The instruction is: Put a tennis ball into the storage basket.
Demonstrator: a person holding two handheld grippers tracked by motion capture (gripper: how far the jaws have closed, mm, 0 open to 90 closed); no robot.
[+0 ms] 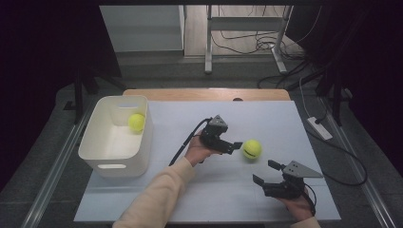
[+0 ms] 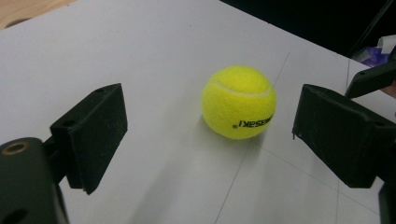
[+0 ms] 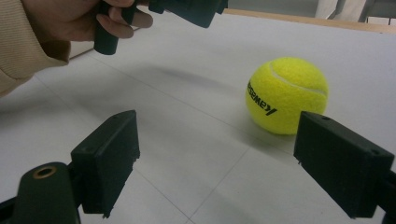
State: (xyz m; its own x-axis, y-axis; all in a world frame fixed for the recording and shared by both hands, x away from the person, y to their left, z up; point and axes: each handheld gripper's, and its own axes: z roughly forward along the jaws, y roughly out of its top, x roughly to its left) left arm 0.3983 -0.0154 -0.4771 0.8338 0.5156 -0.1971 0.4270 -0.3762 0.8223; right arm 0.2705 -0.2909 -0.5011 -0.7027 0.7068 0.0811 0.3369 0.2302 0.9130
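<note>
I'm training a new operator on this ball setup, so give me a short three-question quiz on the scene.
1. How many tennis balls are there, and where?
2. True or false: the left gripper is shut on the tennis ball on the table.
3. Which gripper is nearer that ball: A) left, B) right gripper?

Key
1. Two: one lies on the table, the other tennis ball in the white bin.
2. False: its jaws are open, with the ball ahead of them and untouched.
3. A, judged from the high view.
</note>
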